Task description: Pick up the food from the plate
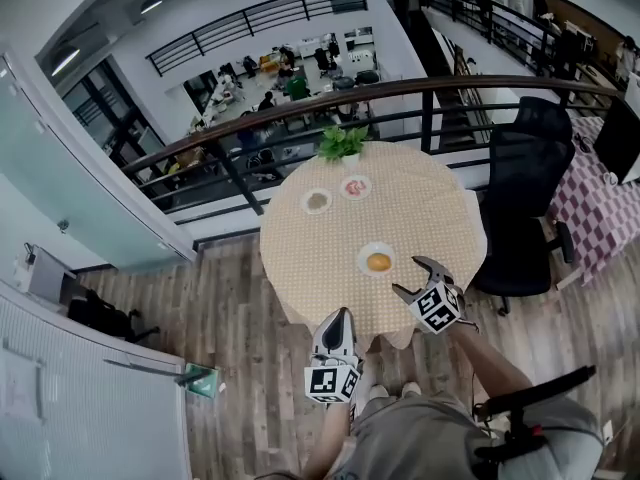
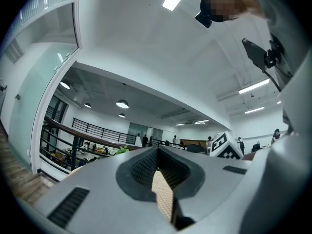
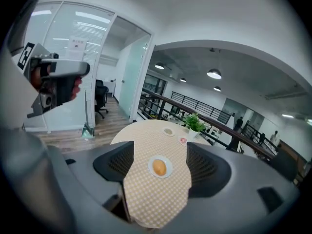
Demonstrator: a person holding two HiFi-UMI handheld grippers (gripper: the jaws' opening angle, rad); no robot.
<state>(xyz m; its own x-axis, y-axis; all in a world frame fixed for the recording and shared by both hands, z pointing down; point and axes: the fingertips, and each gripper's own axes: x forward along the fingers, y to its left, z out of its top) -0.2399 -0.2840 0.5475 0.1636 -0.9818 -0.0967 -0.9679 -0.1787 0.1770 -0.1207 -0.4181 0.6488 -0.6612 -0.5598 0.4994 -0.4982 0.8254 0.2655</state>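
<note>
An orange-yellow piece of food [image 1: 378,262] lies on a small white plate [image 1: 364,252] near the front of the round table with a checked cloth [image 1: 430,208]. My right gripper [image 1: 408,275] hovers just right of the plate at the table's front edge, jaws open and empty. In the right gripper view the food [image 3: 159,167] and its plate [image 3: 152,161] show ahead between the wide jaws of the right gripper [image 3: 158,172], still some way off. My left gripper [image 1: 340,313] is off the table's front edge, shut and empty. Its jaws [image 2: 158,167] meet at the tips.
Two more small plates [image 1: 317,201] [image 1: 355,186] and a potted green plant [image 1: 342,143] sit at the table's far side. A black office chair [image 1: 525,188] stands to the right, and a railing [image 1: 400,93] runs behind the table. A purple checked table [image 1: 590,208] is at far right.
</note>
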